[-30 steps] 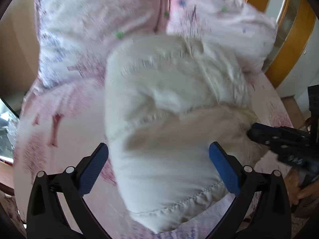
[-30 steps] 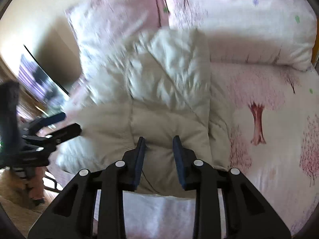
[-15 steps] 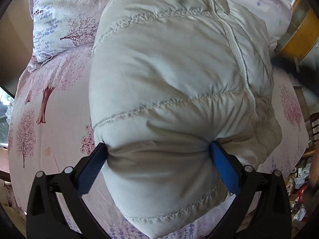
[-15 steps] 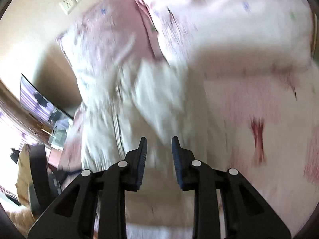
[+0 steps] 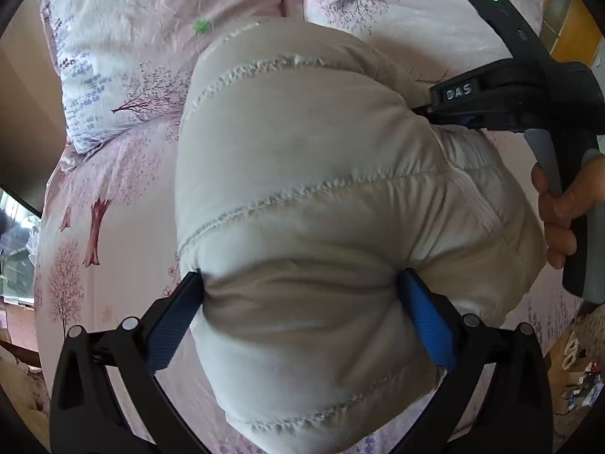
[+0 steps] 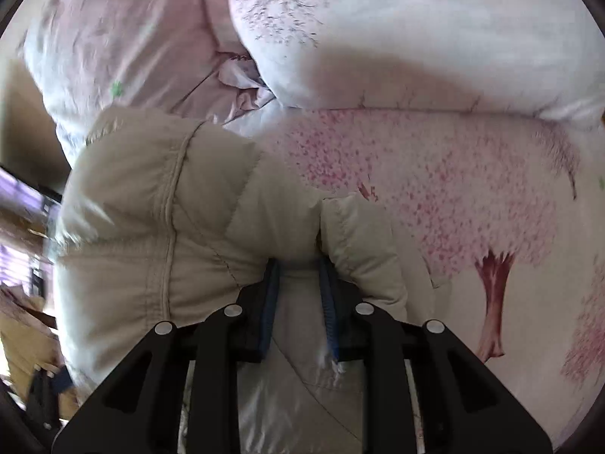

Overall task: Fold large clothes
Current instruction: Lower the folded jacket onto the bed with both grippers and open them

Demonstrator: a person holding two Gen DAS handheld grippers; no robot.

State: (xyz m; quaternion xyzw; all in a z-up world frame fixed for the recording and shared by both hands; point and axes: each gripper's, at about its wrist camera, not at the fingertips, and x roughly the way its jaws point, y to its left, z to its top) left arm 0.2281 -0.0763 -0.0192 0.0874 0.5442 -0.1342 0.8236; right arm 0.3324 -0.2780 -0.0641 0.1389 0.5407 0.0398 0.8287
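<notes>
Tongs, left (image 5: 302, 302) wide, right (image 6: 300, 265) narrow, grip jacket (image 5: 302, 189).

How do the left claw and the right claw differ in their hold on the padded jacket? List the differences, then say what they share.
The left claw is spread wide around a thick bulge of the padded jacket; the right claw is nearly closed, pinching a thin fold. The left claw holds the jacket's near end; the right claw bites in at its side. Both have blue pads and grip the same jacket above the floral bedsheet.

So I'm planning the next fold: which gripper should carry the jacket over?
Probably the right gripper: it pinches a jacket edge tightly. The left gripper only straddles the bulky middle, jaws wide.
</notes>
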